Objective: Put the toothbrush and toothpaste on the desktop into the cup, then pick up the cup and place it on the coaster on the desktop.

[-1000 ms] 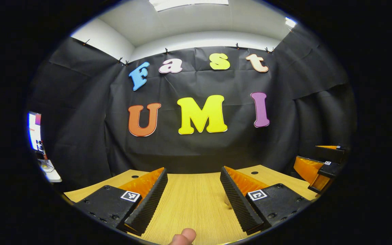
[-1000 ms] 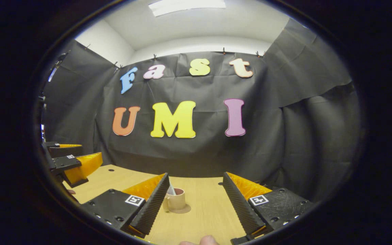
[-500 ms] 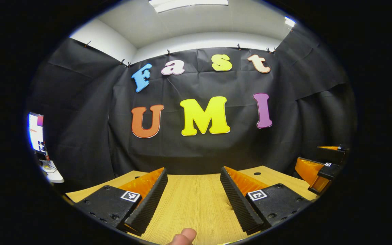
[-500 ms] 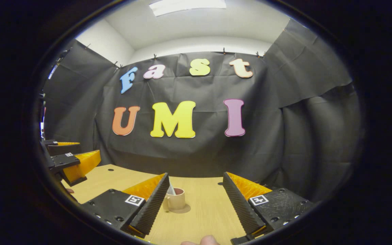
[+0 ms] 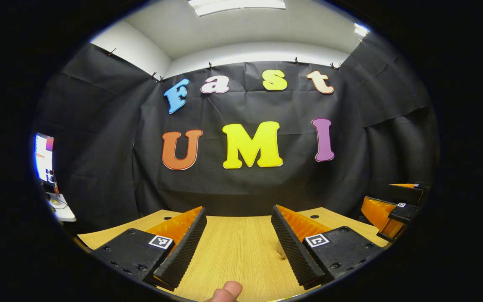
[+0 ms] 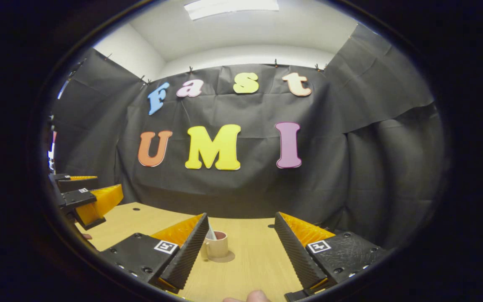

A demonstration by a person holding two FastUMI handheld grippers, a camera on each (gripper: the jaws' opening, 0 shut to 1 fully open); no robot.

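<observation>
The cup (image 6: pixel 217 246) stands upright on a round coaster (image 6: pixel 223 257) on the wooden surface (image 6: pixel 262 256), seen in the right gripper view just beside the inner edge of that claw's left-hand finger. A pale, thin item (image 6: pixel 211 233) pokes up out of the cup against the finger edge; it is too small to tell whether it is the toothbrush or the toothpaste.

The right claw (image 6: pixel 241 233) is spread wide, its two fingers well apart with nothing between them but bare wood and the cup farther off. A fingertip (image 6: pixel 255 297) of the person's hand shows at the bottom edge.

In the same view the left claw (image 6: pixel 85 197) hangs at the far left above the surface, apart from the cup.

In the left gripper view the left claw (image 5: pixel 239 222) is likewise spread, holding nothing, with wood grain between its fingers and a fingertip (image 5: pixel 227 290) at the bottom. A small pale shape sits just by the inner side of its right-hand finger, too hidden to identify. The right claw (image 5: pixel 390 207) appears at the far right. A lit screen (image 5: pixel 43 157) shows at the far left.
</observation>
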